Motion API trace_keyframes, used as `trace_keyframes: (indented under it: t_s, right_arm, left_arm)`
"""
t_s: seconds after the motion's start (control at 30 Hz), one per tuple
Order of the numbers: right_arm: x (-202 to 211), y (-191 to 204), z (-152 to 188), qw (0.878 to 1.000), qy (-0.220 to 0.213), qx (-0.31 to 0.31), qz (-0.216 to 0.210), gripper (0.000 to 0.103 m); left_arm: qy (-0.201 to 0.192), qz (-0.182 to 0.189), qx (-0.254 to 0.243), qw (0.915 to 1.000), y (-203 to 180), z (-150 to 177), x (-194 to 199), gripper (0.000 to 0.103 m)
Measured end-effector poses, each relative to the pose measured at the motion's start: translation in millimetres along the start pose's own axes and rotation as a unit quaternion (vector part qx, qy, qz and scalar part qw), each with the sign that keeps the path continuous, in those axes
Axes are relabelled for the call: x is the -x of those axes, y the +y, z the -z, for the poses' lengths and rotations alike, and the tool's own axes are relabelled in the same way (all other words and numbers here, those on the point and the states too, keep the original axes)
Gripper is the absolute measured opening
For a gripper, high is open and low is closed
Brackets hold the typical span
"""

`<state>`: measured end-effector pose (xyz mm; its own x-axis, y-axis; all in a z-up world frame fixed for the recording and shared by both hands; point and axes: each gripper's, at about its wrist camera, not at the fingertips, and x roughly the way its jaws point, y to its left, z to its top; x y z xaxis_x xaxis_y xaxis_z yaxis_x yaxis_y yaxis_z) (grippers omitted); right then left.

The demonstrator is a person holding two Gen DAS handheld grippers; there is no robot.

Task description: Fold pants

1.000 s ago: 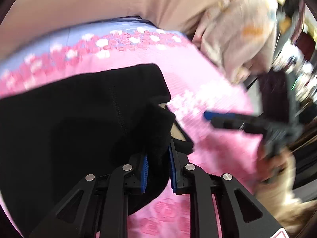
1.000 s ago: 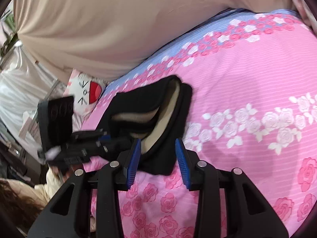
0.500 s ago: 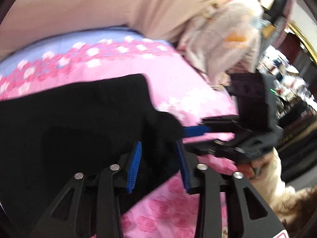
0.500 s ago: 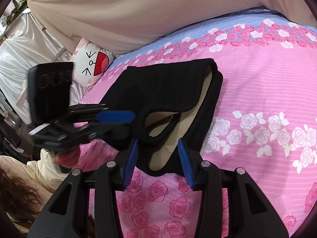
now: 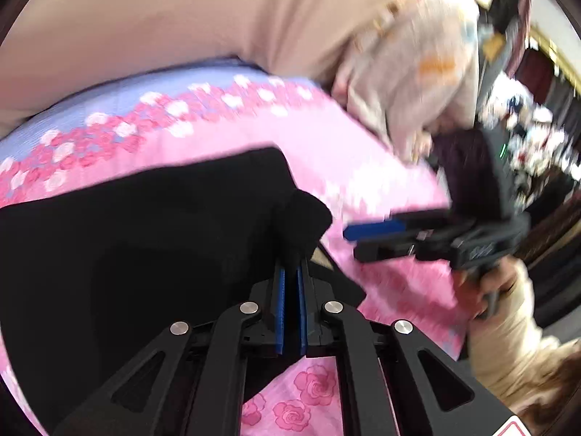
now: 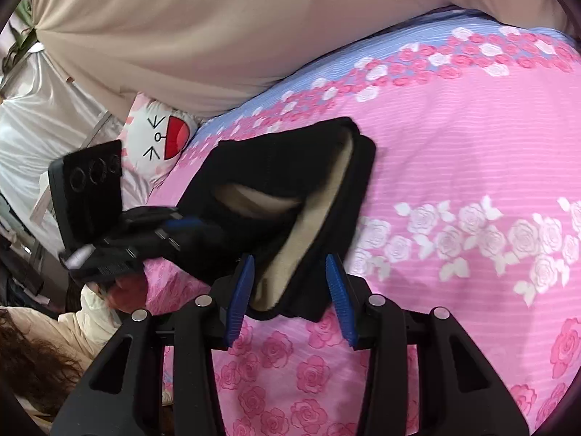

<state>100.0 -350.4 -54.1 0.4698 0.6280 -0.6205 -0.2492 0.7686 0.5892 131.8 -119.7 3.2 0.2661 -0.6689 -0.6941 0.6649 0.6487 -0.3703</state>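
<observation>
Half a second ago the left gripper [image 5: 291, 283] had its blue-padded fingers [image 5: 279, 312] standing apart around the waistband; now they are drawn narrow and pinch a raised tuft of the black fleece-lined pants [image 5: 145, 239] between them, while the right gripper has drawn back from the cloth towards three o'clock in the left wrist view.

From that pinch the dark fabric spreads out towards nine o'clock, lying flat on the pink rose-printed bed cover [image 5: 363, 167]. Seizing the waistband corner this way seems meant to give a firm hold on the layers, so that the edge can be carried over without the halves sliding apart.

In its own view the right gripper [image 6: 290, 290] holds its blue fingers [image 6: 239, 290] wide, straddling the near end of the pants [image 6: 276, 160] without closing. The cream lining [image 6: 312, 232] shows in the gaping opening just beyond, towards twelve o'clock. My guess is that it waits here to take the opposite corner of the same edge, since a fold needs both ends lifted together.

At ten o'clock in that view sits a white cat-face pillow [image 6: 159, 138], well apart from the garment. Across the top hangs a beige curtain [image 6: 225, 36], behind the bed.

The pants lie near the bed's close edge, and the fold looks hardly begun; the open mouth should be flattened first.
</observation>
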Motion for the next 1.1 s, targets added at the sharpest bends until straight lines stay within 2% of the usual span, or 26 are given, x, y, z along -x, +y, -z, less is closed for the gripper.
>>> trace_keyframes:
  t_s: [0.17,0.27,0.33,0.37,0.4,0.43,0.47,0.57,0.6,0.73,0.77,0.8,0.83,0.9,0.93,1.0,1.03,1.07,1.1]
  right_arm:
    - [-23.7,26.5,-12.6,0.999,0.026,0.043,-0.009,0.041]
    - [-55.0,33.2,-23.7,0.996,0.060,0.057,0.017,0.041]
    - [-69.9,35.0,-30.0,0.996,0.066,0.054,0.023,0.041]
    - [-73.1,36.4,-32.3,0.996,0.063,0.054,0.024,0.038]
    - [-75.9,38.9,-34.1,0.996,0.057,0.059,0.033,0.020]
    - [-78.6,42.8,-35.0,0.994,0.052,0.073,0.055,0.010]
    - [-79.0,45.9,-34.8,0.993,0.050,0.084,0.065,0.009]
    - [-69.3,47.1,-37.8,0.991,0.028,0.094,0.090,0.012]
    - [-68.9,43.5,-39.5,0.992,0.030,0.086,0.089,0.026]
    - [-81.5,31.4,-43.7,0.996,0.043,0.063,0.054,0.028]
    - [-85.8,31.6,-44.2,0.996,0.044,0.060,0.040,0.025]
    - [-91.0,31.4,-44.6,0.997,0.044,0.053,0.026,0.018]
    - [-92.4,32.0,-44.8,0.998,0.041,0.051,0.021,0.005]
    - [-79.6,37.7,-47.0,0.998,0.020,0.053,0.026,0.004]
    - [-59.9,39.4,-49.2,0.998,-0.008,0.055,0.040,0.004]
    - [-32.3,32.0,-50.0,0.997,-0.036,0.049,0.050,0.004]
    - [-29.7,23.3,-48.2,0.996,-0.034,0.048,0.069,0.004]
    - [-41.0,3.3,-43.0,0.995,-0.010,0.029,0.092,0.005]
    - [-54.5,-11.3,-37.2,0.996,0.013,0.010,0.092,0.011]
  left_arm:
    - [-0.044,-0.017,-0.022,0.9986,-12.4,-5.6,34.7,0.004]
    - [-0.055,-0.022,-0.033,0.9977,-20.4,-8.6,44.8,0.004]
    - [-0.060,-0.033,-0.039,0.9969,-23.7,-9.8,48.3,0.004]
    - [-0.062,-0.033,-0.042,0.9966,-24.0,-9.2,50.6,0.004]
    - [-0.064,-0.034,-0.042,0.9965,-23.9,-9.0,53.8,0.004]
    - [-0.065,-0.035,-0.042,0.9964,-24.3,-10.1,55.0,0.004]
    - [-0.069,-0.039,-0.045,0.9959,-24.9,-10.5,56.0,0.004]
    - [-0.074,-0.046,-0.050,0.9949,-26.6,-11.0,59.8,0.004]
    - [-0.074,-0.046,-0.050,0.9949,-26.0,-11.2,60.3,0.004]
    - [-0.073,-0.048,-0.055,0.9946,-26.1,-11.6,60.5,0.004]
    - [-0.074,-0.050,-0.057,0.9944,-27.2,-11.5,60.0,0.005]
    - [-0.073,-0.051,-0.058,0.9943,-27.7,-11.2,59.6,0.005]
    - [-0.072,-0.053,-0.060,0.9942,-28.3,-11.3,58.8,0.005]
    - [-0.069,-0.057,-0.062,0.9940,-30.2,-11.6,57.2,0.005]
    - [-0.067,-0.059,-0.065,0.9939,-33.8,-11.7,55.8,0.005]
    - [-0.053,-0.041,-0.072,0.9951,-42.4,-7.8,45.5,0.005]
    - [-0.037,-0.034,-0.077,0.9957,-47.8,-3.7,33.1,0.006]
    - [-0.020,-0.036,-0.084,0.9957,-51.4,1.5,17.9,0.006]
    - [-0.005,-0.039,-0.089,0.9953,-52.5,7.6,4.7,0.006]
